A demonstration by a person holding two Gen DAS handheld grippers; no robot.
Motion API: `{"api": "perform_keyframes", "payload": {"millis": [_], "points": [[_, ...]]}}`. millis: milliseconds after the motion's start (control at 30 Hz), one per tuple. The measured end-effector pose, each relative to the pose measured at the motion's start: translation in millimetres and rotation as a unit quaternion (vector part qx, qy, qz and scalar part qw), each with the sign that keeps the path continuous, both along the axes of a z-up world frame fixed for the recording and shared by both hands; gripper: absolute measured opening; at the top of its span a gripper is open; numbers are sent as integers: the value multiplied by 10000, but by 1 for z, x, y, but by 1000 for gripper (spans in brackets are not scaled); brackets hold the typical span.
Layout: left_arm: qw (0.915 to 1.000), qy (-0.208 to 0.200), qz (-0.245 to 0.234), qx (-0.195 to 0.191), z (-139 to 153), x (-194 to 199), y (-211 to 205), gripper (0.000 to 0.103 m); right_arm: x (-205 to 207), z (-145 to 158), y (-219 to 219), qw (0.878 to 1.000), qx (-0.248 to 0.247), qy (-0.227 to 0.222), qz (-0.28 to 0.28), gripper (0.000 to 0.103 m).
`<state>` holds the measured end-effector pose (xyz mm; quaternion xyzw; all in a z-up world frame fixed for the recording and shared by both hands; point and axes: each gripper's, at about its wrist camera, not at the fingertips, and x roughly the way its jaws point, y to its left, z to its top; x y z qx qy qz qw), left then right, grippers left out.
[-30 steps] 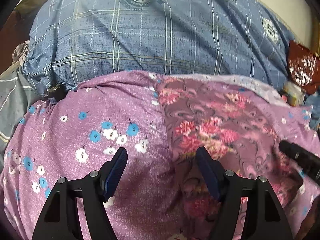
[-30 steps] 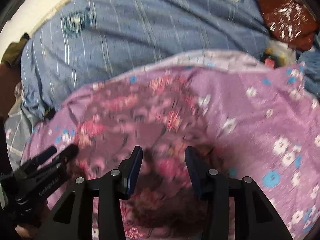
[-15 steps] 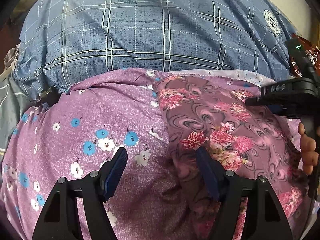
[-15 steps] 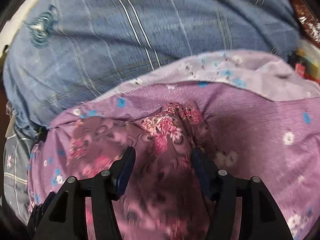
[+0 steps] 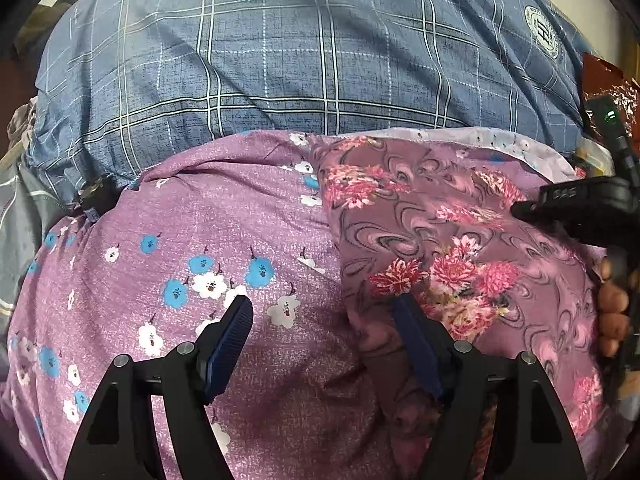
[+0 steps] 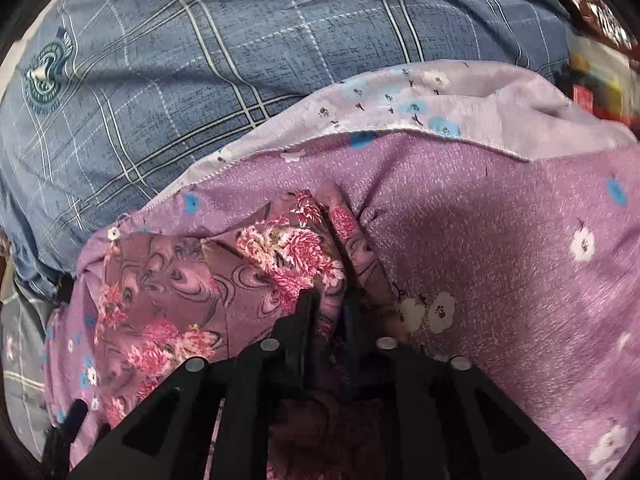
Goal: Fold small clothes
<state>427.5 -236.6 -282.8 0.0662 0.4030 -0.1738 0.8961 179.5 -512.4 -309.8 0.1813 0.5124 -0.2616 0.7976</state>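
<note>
The small garment (image 5: 452, 240), mauve with dark swirls and pink flower clusters, lay rumpled on a lilac spread (image 5: 208, 248) dotted with blue and white blossoms, in front of a blue plaid cover (image 5: 320, 60). The right gripper (image 6: 330, 312) had its jaws pinched narrowly on a raised fold of the garment. The left gripper (image 5: 324, 336) hovered over the garment's left edge with jaws wide apart, clasping nothing

Matt woven cloth: floral garment (image 5: 460, 240), purple flowered sheet (image 5: 240, 248), blue plaid quilt (image 5: 300, 60); crinkled glossy foil packet (image 5: 604, 80).
</note>
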Motion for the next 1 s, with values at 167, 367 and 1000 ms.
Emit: {"api": "perform_keyframes", "payload": {"millis": [167,367,1000], "points": [[9997,-123,212,-84,10,-3,6,73,-18,52,29,9986,-391,-254,268,38],[9980,-611,167,-9,24,-28,2,73,-60,77,86,9957,-317,-522,699,31],[9945,549,-351,-815,13,-1,23,74,-91,61,-5,9769,1598,-1406,195,69]]}}
